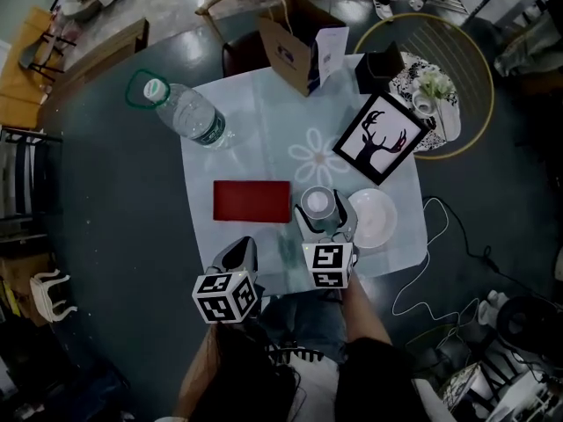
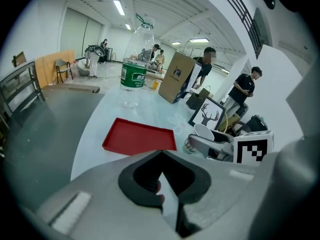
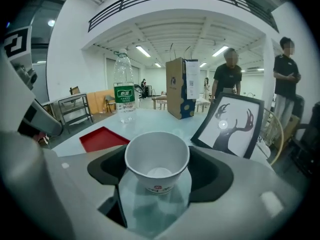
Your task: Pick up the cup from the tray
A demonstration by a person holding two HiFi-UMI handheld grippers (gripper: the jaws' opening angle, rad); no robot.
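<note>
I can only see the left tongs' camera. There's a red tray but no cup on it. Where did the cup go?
Observer: The cup sits between the right tongs, and their dark pads touch it on both sides.
Operator: Is there anything inside it?
Observer: No. The right gripper view looks straight down into it, and it is empty and white to the bottom.
Operator: Is it over the tray?
Observer: No. In the head view it is off the red tray, between the tray and a white plate.
</note>
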